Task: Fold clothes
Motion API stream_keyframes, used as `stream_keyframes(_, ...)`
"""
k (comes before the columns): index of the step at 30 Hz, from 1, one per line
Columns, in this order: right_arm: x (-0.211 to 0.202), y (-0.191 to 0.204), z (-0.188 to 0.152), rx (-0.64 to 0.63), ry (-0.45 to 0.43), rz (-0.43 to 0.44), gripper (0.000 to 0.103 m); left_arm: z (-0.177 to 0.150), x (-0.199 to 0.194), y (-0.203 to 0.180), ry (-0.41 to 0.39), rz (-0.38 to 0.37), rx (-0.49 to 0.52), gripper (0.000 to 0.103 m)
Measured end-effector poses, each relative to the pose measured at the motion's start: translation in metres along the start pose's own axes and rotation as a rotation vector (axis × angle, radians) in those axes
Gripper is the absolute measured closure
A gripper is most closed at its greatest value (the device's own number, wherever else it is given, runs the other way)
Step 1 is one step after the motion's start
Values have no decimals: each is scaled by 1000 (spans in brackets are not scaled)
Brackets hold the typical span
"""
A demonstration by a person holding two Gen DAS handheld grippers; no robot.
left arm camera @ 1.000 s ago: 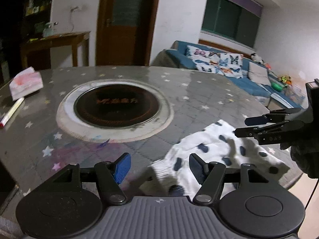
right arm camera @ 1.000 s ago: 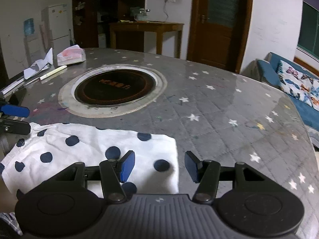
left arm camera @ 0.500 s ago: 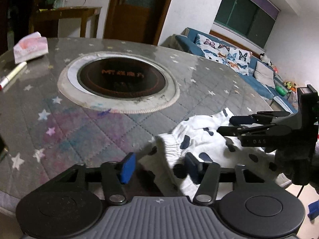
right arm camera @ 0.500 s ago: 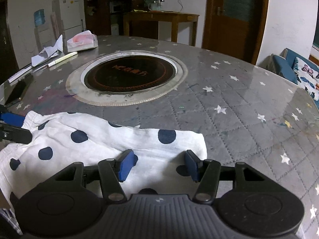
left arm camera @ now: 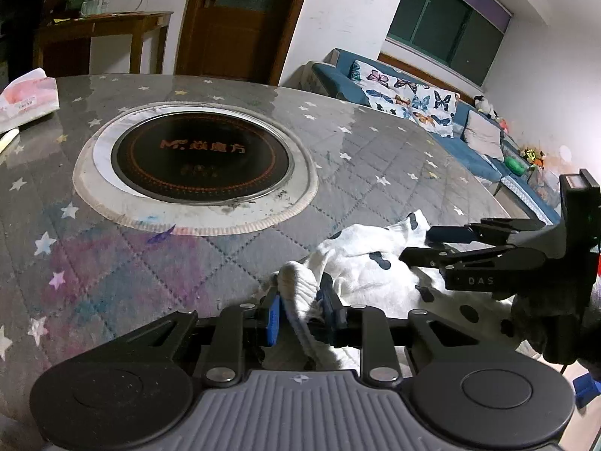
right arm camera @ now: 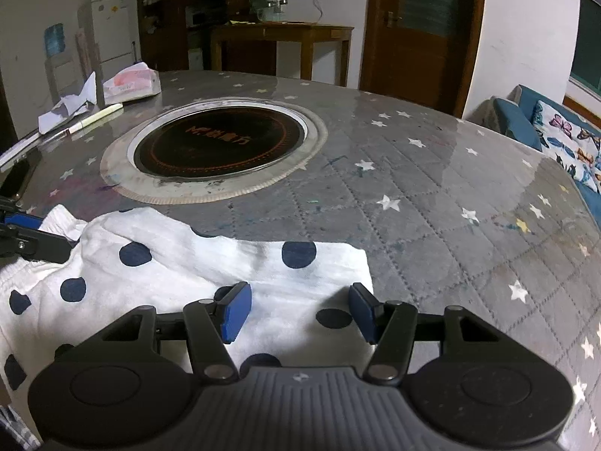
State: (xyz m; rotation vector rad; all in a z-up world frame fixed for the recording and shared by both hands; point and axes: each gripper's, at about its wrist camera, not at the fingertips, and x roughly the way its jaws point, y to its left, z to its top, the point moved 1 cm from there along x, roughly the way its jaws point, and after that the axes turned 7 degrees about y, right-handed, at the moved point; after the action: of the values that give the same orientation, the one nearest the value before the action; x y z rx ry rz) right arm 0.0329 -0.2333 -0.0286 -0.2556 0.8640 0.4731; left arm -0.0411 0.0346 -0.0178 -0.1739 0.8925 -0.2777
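while the garment (right arm camera: 176, 263) lies on the table (right arm camera: 432, 206) edge, its bunched waistband (left arm camera: 296, 282) is pinched between the left gripper (left arm camera: 300, 314) pads; the right gripper (right arm camera: 296, 310) is held wide over the opposite hem.

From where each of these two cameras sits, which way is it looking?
Left wrist: sits on the left gripper, looks across the table toward the sofa; its fingers pinch the dotted cloth; the right gripper shows at right.
Right wrist: sits on the right gripper, looks over the table toward the door and fridge; its open fingers straddle the cloth; the left gripper's tip shows at left.
Shared: cloth, the round cooktop, the tissue pack.
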Motion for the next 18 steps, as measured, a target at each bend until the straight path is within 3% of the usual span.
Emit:
stream_keyframes(1,-1,0,-1,0,-2,0,45,-1,-2,1,1,7,-4,67)
stream_keyframes(7,-17,8,-5,-32,-20,7,45,-12,-13,5,5,12,-25,63)
stream_keyframes(18,-21,10,-20,-35,18,32,44,-19,-11,5,31,-23,-85,63)
